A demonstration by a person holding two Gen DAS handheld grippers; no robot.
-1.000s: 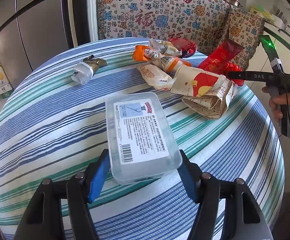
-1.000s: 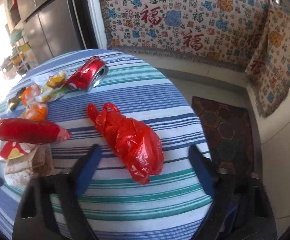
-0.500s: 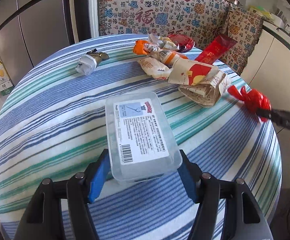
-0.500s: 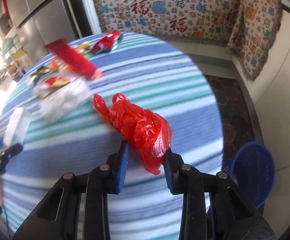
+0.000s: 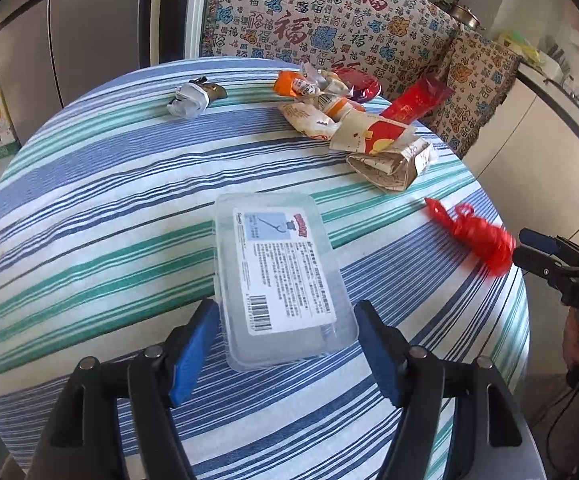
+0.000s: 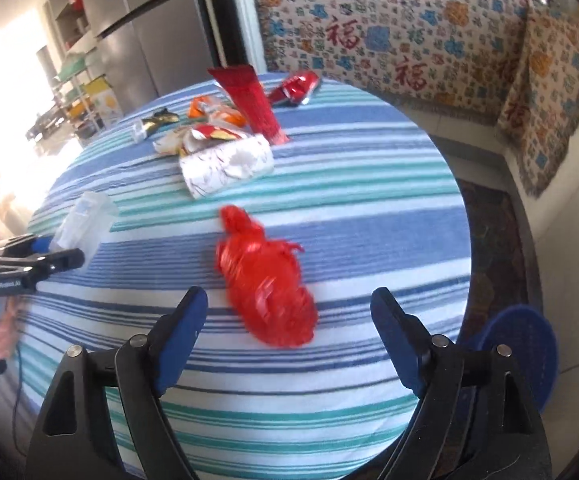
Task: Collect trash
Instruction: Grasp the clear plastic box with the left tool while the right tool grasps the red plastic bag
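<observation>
My left gripper (image 5: pixel 285 304) holds a clear plastic box (image 5: pixel 277 276) with a printed label. Its blue pads still touch the box's two long sides while the jaws are opening. The box hangs low over the striped round table (image 5: pixel 89 208). My right gripper (image 6: pixel 289 296) has its jaws opening wide. A crumpled red plastic bag (image 6: pixel 265 288) lies blurred between them, touching neither pad, near the table's right edge. In the left wrist view the red bag (image 5: pixel 477 236) is just in front of the right gripper (image 5: pixel 523 248).
A blue bin (image 6: pixel 521 352) stands on the floor beside the table. Far across the table lie a paper wrapper (image 5: pixel 385 152), a red packet (image 5: pixel 413 104), a crushed red can (image 5: pixel 359 86), orange wrappers (image 5: pixel 297 84) and a white-and-gold wrapper (image 5: pixel 191 98). A patterned sofa stands behind.
The right gripper closed on the red bag, carried it toward the table edge by the blue bin, then spread wide and let it go. The left gripper drew back with the box.
</observation>
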